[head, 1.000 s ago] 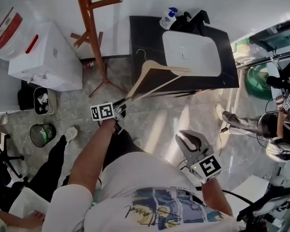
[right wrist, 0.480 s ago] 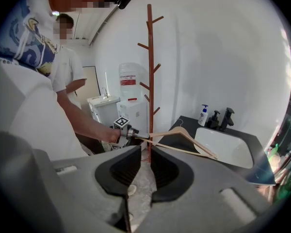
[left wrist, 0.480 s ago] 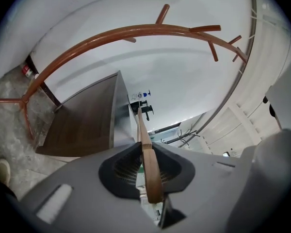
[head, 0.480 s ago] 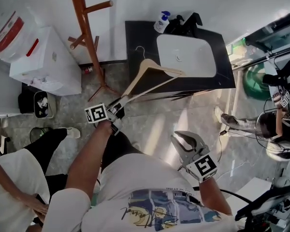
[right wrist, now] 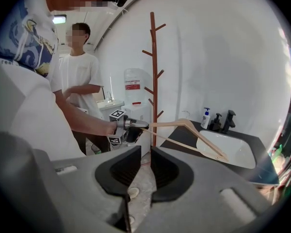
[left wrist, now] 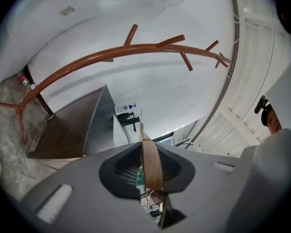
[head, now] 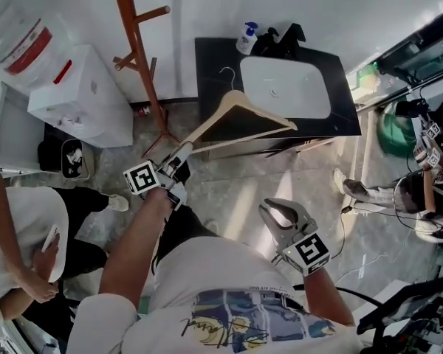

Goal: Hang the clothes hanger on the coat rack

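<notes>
A wooden clothes hanger (head: pixel 240 113) with a metal hook is held by the end of one arm in my left gripper (head: pixel 179 157). Its jaws have just been closing and now press on the wood (left wrist: pixel 150 164). The hanger hangs in the air in front of the black counter, hook pointing up. The brown coat rack (head: pixel 136 50) stands to the left of the hanger and apart from it; its pegs (left wrist: pixel 184 57) show in the left gripper view. My right gripper (head: pixel 275 211) hovers low at the right, shut with nothing in it (right wrist: pixel 145 152).
A black vanity with a white sink (head: pixel 284 87) and a soap bottle (head: pixel 246 37) stands behind the hanger. A water dispenser (head: pixel 81 94) is left of the rack, with a small bin (head: pixel 68 157) beside it. One person stands at the left (head: pixel 22 227), another at the right (head: pixel 421 198).
My left gripper has lifted the hanger, which now sits higher against the counter. A person in a white shirt has stepped into the left of the head view. The right gripper has stayed put.
</notes>
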Tool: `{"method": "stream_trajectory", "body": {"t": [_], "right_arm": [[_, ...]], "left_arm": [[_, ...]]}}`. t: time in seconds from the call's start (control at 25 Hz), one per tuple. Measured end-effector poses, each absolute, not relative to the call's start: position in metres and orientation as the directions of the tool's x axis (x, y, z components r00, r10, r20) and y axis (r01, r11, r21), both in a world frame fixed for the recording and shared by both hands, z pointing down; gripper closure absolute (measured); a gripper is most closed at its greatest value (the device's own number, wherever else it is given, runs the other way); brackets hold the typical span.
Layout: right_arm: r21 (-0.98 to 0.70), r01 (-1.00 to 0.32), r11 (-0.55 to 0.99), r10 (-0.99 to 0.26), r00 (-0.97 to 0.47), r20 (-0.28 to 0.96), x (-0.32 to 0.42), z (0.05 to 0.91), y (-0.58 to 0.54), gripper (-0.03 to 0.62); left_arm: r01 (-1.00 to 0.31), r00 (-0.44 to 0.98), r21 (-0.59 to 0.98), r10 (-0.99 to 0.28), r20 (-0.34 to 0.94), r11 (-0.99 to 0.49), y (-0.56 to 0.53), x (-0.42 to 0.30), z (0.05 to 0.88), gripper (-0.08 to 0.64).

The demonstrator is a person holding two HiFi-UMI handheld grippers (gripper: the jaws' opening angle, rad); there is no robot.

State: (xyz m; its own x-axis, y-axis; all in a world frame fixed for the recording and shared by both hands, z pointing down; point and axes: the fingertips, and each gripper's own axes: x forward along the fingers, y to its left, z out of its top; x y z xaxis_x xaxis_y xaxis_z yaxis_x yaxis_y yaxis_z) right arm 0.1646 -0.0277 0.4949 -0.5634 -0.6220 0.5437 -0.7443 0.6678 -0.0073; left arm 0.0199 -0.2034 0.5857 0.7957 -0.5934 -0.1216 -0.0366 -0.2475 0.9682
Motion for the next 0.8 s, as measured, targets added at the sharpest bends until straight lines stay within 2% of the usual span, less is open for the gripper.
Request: {"method": "stream_trajectory", "body": {"t": [0.12,0.8], "right_arm": [[-0.011,-0.736,0.677,-0.619,-0.578,0.532,0.164,0.497,-0.021,0.529],[-0.052,-0.74,0.67,-0.616,-0.595,0.516,0.176,0.514,-0.01,0.529]], "left_arm": [[0.002,0.765,0.968,-0.623,-0.164,-0.252,-0.193,0.016,0.563,0.509],[0.033,0.59,0.934,-0.747,-0.307,-0.357,-0.155,-0.037,0.463,0.511]]}}
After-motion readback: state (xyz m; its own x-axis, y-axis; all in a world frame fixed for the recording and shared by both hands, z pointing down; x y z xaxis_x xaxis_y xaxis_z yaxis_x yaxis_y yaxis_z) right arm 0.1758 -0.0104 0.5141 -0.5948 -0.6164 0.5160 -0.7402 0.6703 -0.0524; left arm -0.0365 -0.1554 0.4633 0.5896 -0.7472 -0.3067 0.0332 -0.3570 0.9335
